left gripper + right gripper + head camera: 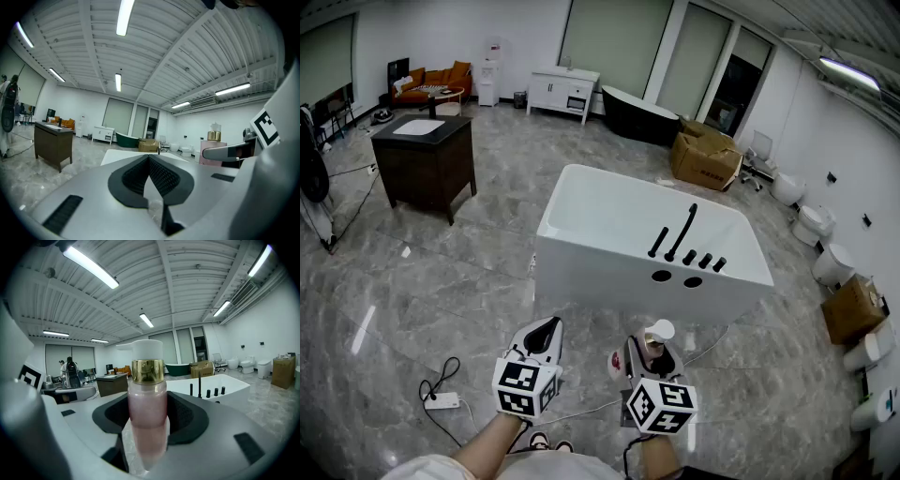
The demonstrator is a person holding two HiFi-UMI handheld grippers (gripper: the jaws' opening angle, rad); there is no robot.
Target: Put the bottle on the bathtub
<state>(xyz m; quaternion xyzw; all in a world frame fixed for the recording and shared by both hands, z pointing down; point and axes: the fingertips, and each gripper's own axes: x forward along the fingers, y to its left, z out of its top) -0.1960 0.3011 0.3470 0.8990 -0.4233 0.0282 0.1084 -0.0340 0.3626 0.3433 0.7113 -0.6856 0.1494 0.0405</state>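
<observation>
Left gripper (149, 158) jaws together, empty — pink bottle (214, 136) off right, white bathtub (114, 155) beyond.

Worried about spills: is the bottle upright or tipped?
Upright: the bottle stands vertically in the right claw, pump cap on top.

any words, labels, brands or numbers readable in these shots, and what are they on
No text is readable in any view.
Brown cardboard box behind the white bathtub: dark print on its side, too small to read.
Pink pump bottle with a gold collar: no label shows.
Black-and-white marker cubes: square patterns only, no letters.
</observation>
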